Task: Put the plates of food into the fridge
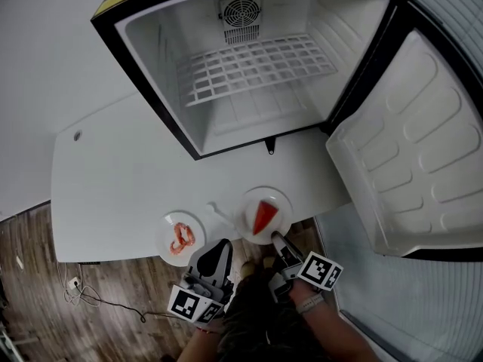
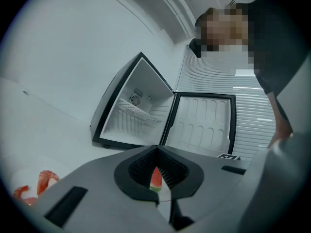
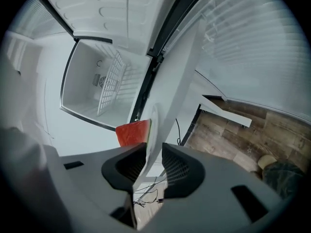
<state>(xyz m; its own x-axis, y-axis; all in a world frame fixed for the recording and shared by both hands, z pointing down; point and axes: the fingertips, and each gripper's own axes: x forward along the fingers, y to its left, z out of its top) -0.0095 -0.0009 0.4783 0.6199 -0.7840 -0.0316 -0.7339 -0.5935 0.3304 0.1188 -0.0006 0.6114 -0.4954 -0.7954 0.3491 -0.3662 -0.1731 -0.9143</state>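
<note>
The step in hand looks to be taking hold of the round white plate [image 1: 281, 200] that carries a red wedge of watermelon [image 1: 263, 217]. It sits on the white table top [image 1: 113, 194] straight out from the open mouth of the black-framed white mini fridge [image 1: 155, 47], at the table edge farthest from it. The right gripper [image 3: 154, 152] has its jaws apart and astride the plate's rim on the side away from the fridge; the pads do not seem to press yet (a sliver of floor shows beside the rim). A good grip probably means sliding deeper over the rim, clamping firmly, then keeping the plate level, since the loose wedge could slide. The fridge's white wire shelf [image 1: 253, 66] is bare and should take it. The left gripper [image 1: 223, 245], jaws together and empty, hangs off that same far edge, near the second white plate [image 1: 181, 216] of orange shrimp [image 1: 181, 238].
</note>
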